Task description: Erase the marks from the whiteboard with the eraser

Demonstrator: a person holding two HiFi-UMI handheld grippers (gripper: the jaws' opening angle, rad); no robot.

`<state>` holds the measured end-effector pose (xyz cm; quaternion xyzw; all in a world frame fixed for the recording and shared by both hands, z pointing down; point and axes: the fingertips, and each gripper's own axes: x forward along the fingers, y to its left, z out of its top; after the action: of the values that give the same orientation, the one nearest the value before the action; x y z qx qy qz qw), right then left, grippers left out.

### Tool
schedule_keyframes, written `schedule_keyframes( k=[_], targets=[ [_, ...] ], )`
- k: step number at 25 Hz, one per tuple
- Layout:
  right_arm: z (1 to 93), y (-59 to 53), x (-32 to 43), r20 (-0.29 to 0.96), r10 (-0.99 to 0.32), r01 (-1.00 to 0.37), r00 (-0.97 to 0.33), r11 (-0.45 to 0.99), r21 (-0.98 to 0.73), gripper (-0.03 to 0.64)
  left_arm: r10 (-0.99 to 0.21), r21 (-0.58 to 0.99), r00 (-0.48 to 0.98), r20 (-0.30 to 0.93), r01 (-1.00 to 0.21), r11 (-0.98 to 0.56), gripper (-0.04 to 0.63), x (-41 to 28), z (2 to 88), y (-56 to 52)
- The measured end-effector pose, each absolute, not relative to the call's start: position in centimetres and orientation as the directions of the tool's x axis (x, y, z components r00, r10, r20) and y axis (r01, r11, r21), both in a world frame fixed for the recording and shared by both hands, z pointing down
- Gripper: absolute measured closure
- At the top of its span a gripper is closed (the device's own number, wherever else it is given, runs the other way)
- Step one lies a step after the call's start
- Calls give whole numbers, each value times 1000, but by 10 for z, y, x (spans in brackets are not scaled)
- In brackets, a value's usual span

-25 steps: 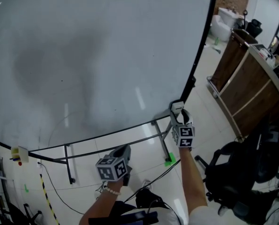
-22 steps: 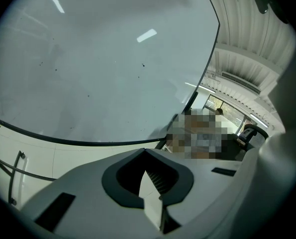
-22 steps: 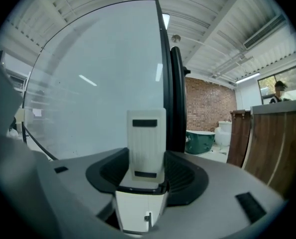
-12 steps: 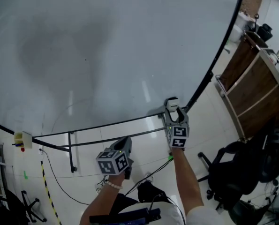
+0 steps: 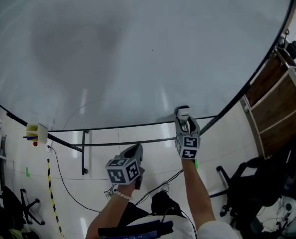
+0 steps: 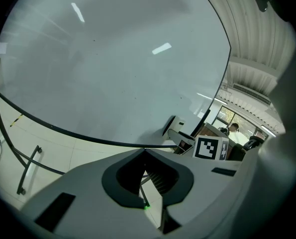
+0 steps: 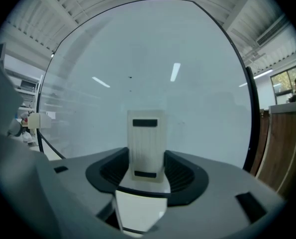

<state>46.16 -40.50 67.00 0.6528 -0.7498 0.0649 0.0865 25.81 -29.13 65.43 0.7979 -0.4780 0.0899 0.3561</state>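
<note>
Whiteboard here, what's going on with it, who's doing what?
A person holds a gripper in each hand. The right gripper is shut on a white eraser, raised near the lower edge of the whiteboard; contact with the board is unclear. The left gripper is shut and empty, held lower, off the board. The board looks nearly clean, apart from a tiny dark speck.

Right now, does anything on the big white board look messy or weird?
Almost nothing. The large white whiteboard looks clean, apart from one tiny dark speck near its middle. The dim grey patch upper left may be only a reflection.
</note>
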Motion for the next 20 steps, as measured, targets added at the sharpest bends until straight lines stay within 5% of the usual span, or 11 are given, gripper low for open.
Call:
schedule_keyframes(
  k=[20],
  targets=[
    [660, -396, 198, 243, -956, -986, -164, 162, -30, 362, -791, 529, 439, 426, -830, -176, 594, 7, 639, -263]
  ],
)
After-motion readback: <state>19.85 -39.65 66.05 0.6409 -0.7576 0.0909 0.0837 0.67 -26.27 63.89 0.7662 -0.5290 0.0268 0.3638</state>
